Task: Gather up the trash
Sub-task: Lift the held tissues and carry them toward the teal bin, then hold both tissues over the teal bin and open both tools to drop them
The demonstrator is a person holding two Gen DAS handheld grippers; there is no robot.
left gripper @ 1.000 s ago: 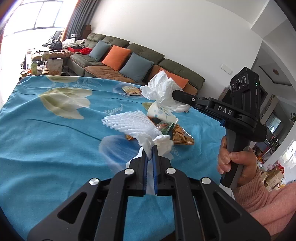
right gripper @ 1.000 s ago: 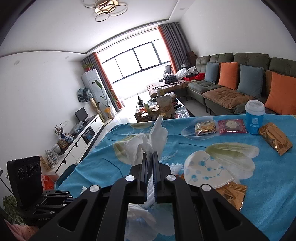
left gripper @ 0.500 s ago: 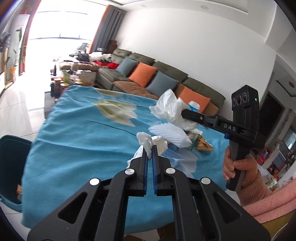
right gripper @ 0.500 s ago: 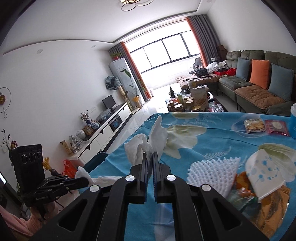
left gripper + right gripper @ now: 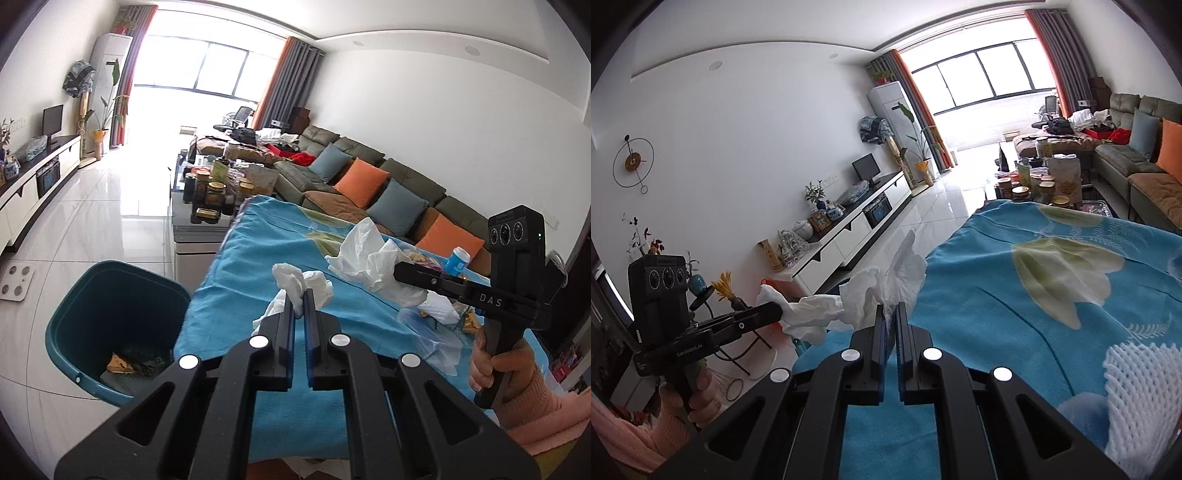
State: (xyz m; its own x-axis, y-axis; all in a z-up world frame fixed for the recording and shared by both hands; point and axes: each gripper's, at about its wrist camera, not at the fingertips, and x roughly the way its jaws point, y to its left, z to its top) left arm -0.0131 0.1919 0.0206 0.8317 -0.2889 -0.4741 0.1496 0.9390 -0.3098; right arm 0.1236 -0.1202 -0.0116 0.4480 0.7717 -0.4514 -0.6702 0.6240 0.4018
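The left gripper [image 5: 299, 306] has its fingers clamped on a crumpled white tissue [image 5: 301, 282], held above the edge of the blue-clothed worktop [image 5: 258, 258] near the teal bin [image 5: 110, 295] on the floor. The right gripper [image 5: 891, 314] pinches a second white tissue [image 5: 886, 280] over the same worktop edge.

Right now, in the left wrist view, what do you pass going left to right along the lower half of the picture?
White floor scale → teal trash bin → left gripper holding a crumpled tissue → right gripper holding a larger tissue → the person's hand.
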